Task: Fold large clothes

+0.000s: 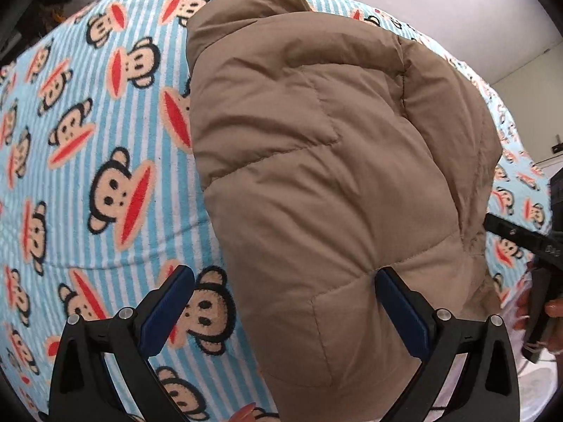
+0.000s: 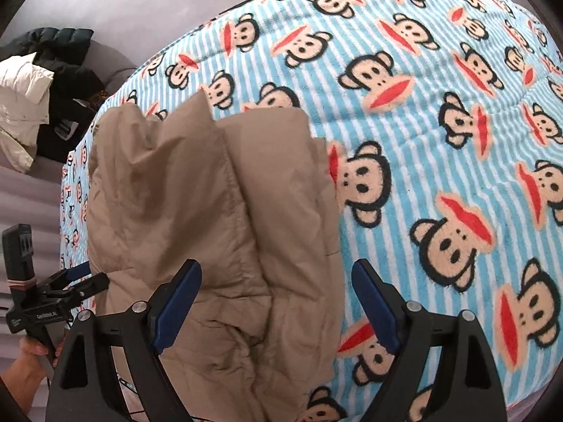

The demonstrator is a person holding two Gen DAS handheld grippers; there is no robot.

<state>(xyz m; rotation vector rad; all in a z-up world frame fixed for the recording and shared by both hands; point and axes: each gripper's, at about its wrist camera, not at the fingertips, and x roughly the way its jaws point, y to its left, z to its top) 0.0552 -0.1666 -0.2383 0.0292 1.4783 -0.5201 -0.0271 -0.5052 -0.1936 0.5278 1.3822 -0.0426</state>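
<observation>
Nearest the lenses, both grippers stand spread wide and hold nothing: the left gripper (image 1: 284, 311) straddles the near left edge of the tan puffer jacket (image 1: 316, 176), and the right gripper (image 2: 276, 311) straddles its near right edge. The jacket lies folded into a long bundle on the monkey-print blanket (image 1: 88, 140), its long axis running straight away from the fingers toward the collar (image 1: 246, 10) at the far end. Both grippers look about equally near, so either could close on the near hem; beyond the blanket's left edge, a heap of other clothes (image 2: 31, 105) waits.
</observation>
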